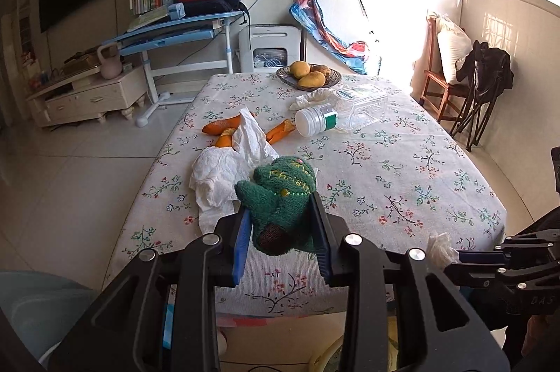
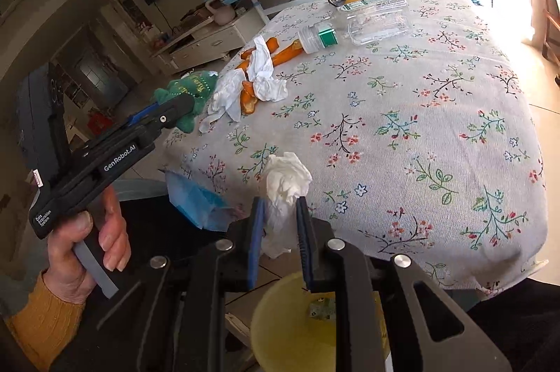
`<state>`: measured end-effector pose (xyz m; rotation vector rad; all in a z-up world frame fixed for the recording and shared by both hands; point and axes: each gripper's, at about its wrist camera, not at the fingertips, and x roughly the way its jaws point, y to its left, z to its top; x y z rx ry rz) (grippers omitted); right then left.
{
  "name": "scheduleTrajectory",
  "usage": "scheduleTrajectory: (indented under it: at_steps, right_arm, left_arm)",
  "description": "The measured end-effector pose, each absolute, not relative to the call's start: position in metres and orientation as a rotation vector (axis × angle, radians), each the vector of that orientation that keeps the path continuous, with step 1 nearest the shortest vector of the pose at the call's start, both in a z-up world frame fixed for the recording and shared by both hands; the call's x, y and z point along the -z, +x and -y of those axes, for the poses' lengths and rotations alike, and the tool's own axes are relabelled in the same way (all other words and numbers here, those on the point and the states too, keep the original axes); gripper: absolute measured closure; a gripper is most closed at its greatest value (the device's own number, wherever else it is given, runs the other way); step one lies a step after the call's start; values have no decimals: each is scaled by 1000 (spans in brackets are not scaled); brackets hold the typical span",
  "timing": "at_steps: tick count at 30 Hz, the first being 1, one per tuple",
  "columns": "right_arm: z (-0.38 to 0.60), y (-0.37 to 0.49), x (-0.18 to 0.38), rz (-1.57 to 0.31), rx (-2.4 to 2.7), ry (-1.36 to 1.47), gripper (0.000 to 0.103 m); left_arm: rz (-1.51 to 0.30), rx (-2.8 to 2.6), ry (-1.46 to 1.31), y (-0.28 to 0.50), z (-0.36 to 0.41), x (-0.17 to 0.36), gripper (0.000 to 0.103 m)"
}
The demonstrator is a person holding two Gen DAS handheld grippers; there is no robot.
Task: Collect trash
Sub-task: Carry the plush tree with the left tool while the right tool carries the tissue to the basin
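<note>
Right gripper (image 2: 280,218) pinches a crumpled tissue (image 2: 285,183) right over the yellow bin (image 2: 280,319), set to drop it. Left gripper (image 1: 281,221) clamps a green knitted toy (image 1: 280,193) at the surface (image 1: 402,169) edge; more tissue (image 1: 224,172), orange peels (image 1: 217,126), a bottle (image 1: 315,121) wait beyond

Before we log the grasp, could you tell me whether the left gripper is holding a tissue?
No, the left gripper grips a green plush toy.

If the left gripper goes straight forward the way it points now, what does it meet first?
The left gripper, shut on the green knitted toy, would probably push that toy into the crumpled white tissues just ahead, then the orange peels. Depth is unclear.
</note>
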<state>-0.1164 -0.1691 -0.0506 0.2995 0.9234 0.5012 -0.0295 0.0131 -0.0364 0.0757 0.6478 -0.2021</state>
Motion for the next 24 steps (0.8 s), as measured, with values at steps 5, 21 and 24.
scheduleTrajectory:
  at_steps: [5, 21, 24]
  right_arm:
    - [160, -134, 59, -966, -518, 255, 81]
    - [165, -162, 79, -1048, -447, 212, 58]
    - [181, -159, 73, -994, -423, 297, 55]
  left_arm:
    - [-657, 210, 88, -42, -8, 40, 72]
    - [-763, 314, 151, -79, 24, 73, 72]
    - [-795, 351, 186, -85, 34, 81, 72]
